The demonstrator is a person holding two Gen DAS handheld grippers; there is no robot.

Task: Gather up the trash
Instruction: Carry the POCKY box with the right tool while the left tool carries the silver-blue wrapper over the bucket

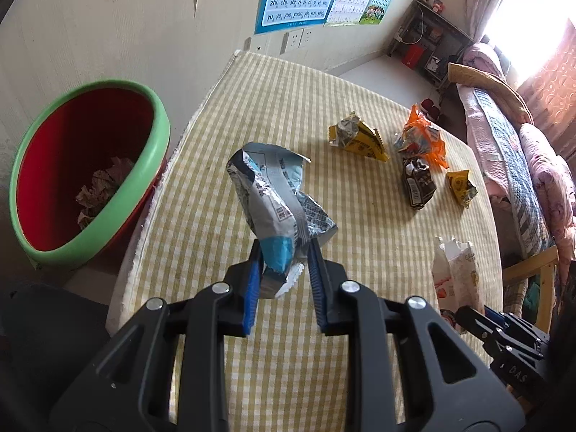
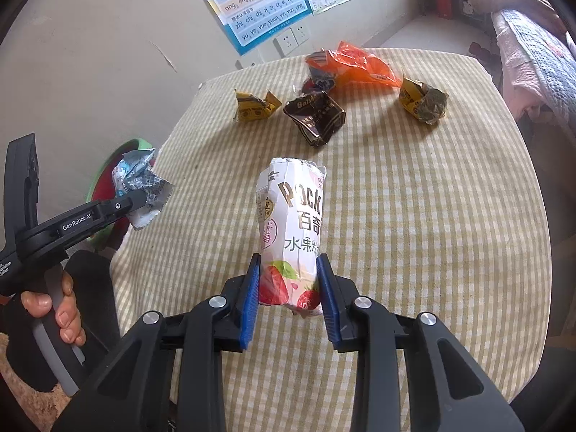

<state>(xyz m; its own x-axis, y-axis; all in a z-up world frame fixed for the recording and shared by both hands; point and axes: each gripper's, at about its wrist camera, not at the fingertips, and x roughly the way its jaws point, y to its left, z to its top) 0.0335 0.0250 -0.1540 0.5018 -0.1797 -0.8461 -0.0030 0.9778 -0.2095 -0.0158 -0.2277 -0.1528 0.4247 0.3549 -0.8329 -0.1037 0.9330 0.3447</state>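
My left gripper (image 1: 284,248) is shut on the lower end of a crumpled silver-and-blue wrapper (image 1: 273,187), which stands up above the checked tablecloth (image 1: 252,108). In the right wrist view this wrapper (image 2: 138,180) sits in the left gripper (image 2: 144,198), in front of the bin. My right gripper (image 2: 288,262) is shut on the strawberry end of a white-and-pink Pocky box (image 2: 295,216). The box (image 1: 455,273) also shows at the lower right of the left wrist view. A red bin with a green rim (image 1: 151,151) stands off the table's left edge and holds crumpled paper.
Further back on the table lie a yellow wrapper (image 2: 253,106), a dark brown wrapper (image 2: 316,117), an orange bag (image 2: 360,66) and a crumpled yellow-green wrapper (image 2: 426,102). A bed with pink bedding (image 1: 511,165) runs along the right. A person's hand (image 2: 61,309) holds the left gripper's handle.
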